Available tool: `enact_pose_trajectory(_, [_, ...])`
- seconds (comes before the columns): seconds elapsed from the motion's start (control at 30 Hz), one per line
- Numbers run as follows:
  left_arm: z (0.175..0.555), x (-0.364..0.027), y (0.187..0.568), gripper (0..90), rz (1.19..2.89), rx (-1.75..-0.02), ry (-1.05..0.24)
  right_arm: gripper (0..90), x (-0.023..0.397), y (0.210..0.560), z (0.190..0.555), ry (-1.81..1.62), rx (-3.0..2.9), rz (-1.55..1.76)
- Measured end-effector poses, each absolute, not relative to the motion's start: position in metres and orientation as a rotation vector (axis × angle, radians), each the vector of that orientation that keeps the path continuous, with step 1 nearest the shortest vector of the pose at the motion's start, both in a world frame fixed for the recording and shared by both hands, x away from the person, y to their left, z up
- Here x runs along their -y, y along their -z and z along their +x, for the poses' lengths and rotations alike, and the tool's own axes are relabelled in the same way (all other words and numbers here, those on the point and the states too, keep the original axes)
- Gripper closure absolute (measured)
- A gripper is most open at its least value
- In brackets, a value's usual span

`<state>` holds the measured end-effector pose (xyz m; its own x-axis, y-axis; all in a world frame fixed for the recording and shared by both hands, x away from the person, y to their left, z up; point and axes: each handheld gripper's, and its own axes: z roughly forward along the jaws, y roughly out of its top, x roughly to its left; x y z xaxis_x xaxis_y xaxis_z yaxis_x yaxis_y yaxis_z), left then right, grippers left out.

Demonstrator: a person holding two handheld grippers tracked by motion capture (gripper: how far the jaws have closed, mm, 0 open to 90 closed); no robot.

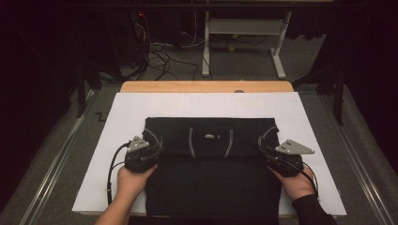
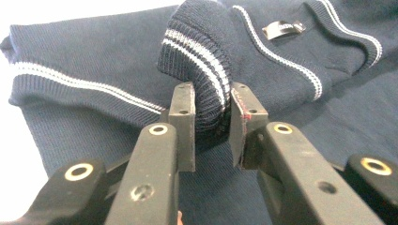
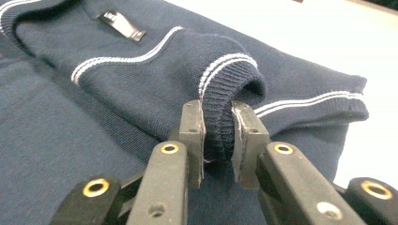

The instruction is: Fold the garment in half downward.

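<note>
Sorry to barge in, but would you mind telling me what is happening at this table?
A person is folding a dark navy sweater that lies on a white sheet over the table. Each hand works a gripper: the left gripper is clamped on a ribbed, white-striped cuff at the sweater's left side, and the right gripper is clamped on the matching cuff at the right. The upper part is already folded down, with the neck label facing up.

A dark navy knitted sweater [image 1: 209, 164] lies folded flat at the desk's centre, its upper part doubled over toward six o'clock. White-striped ribbed cuffs bunch up at nine and three o'clock; a small label sits at twelve o'clock.
</note>
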<state>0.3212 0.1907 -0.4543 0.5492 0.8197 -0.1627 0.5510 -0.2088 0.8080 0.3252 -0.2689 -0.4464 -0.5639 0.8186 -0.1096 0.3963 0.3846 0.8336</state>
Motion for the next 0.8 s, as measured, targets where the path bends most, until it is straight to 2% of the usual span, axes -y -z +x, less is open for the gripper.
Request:
enact_pose_trajectory(0.5, [0.286,-0.195,0.463,69.5,1.938,-1.093,-0.336,76.8,0.281,0.447,0.283,-1.075,-2.151,1.039])
enact_pose_trajectory(0.8, [0.273,-0.193,0.469,68.9,1.969,-1.100,-0.315,75.5,0.290,0.457,0.273,-1.077,-2.212,1.059])
